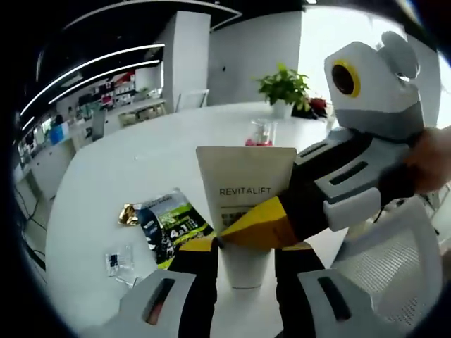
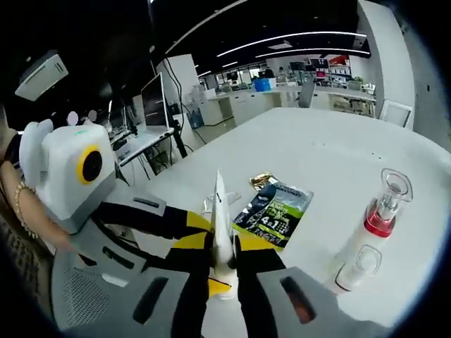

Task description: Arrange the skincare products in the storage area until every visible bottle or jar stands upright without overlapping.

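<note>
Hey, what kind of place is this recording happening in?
Most likely an open-plan office or showroom. A large white round table sits among desks with monitors, strip ceiling lights run overhead, and a potted plant stands at the table's far edge.

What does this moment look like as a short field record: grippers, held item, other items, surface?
held item: white REVITALIFT tube, cap end down, off the table
left gripper: shut on the tube's lower part
right gripper: shut on the tube's thin edge
other items: green sachet lying flat, gold wrapper beside it, clear bottle with red band upright
surface: white round table
background: potted plant
</note>
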